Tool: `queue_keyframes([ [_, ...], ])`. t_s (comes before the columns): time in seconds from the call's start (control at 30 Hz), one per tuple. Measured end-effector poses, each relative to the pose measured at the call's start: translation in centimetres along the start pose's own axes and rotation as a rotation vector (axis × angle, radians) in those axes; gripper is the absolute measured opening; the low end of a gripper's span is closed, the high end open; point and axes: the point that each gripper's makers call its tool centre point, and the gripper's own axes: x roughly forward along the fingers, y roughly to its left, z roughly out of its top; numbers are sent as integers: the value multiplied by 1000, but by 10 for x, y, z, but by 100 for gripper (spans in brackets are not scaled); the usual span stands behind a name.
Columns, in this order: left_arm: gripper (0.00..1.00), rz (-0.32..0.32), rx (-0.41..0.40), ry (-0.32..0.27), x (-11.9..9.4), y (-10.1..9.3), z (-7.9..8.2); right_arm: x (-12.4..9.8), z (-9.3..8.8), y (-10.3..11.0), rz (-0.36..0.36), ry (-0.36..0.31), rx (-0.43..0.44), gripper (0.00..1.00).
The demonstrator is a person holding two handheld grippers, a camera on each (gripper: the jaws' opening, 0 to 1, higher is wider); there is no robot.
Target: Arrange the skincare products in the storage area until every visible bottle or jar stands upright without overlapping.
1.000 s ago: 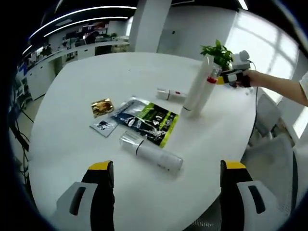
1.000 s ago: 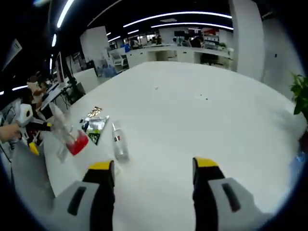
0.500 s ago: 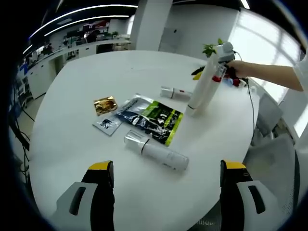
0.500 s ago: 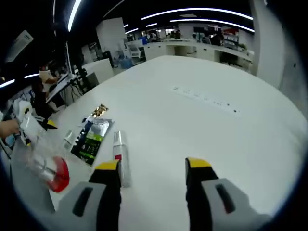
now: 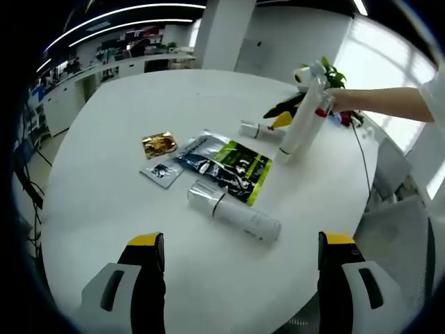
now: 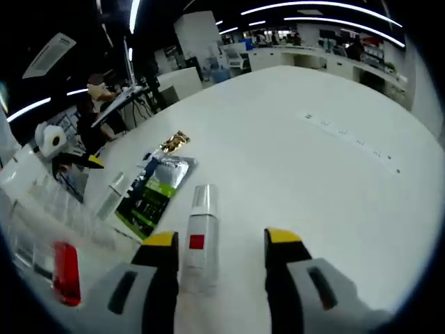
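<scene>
Since a second ago your right tool (image 6: 219, 240) has dropped toward the small tube (image 6: 200, 236), jaws spread and empty. From the left, broad bare worktop (image 5: 104, 209), then gold sachet (image 5: 159, 144), green pouch (image 5: 226, 165), and a lying bottle (image 5: 233, 211). Further right the tall bottle (image 5: 302, 125) stands tilted near the far edge. Your left tool (image 5: 243, 240) hangs released above the near rim.

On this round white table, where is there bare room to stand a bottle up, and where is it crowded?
Bare: the table between the left gripper and the lying bottle, and the far side beyond the gold sachet. Crowded: the middle, where the green pouch, small tube and tall bottle cluster.
</scene>
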Motion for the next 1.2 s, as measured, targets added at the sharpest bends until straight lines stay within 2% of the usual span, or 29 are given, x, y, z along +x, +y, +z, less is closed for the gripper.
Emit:
queue_keyframes([
  [0.13, 89, 0, -2, 0, 2, 1, 0, 8, -1, 5, 42, 34, -58, 45],
  [0.23, 89, 1, -6, 1, 2, 3, -1, 14, -7, 14, 78, 88, -135, 41],
  [0.3, 89, 3, -9, 1, 2, 4, -1, 16, -10, 15, 76, 112, -159, 37],
  [0.47, 89, 4, -11, 2, 3, 5, -1, 18, -13, 13, 69, 141, -195, 32],
  [0.5, 89, 4, -11, 2, 3, 4, -1, 18, -10, 9, 50, 139, -236, 31],
  [0.6, 89, 2, -13, 3, 4, 4, -2, 17, -7, 7, 30, 142, -282, 22],
  [0.93, 89, 0, -15, 4, 5, 3, -3, 26, -13, 8, 9, 221, -434, 21],
  [1.07, 89, 4, -17, 1, 4, 4, -3, 27, -13, 9, 7, 230, -449, 21],
  [1.2, 89, 7, -18, 1, 2, 4, -3, 26, -13, 8, 8, 219, -424, 21],
])
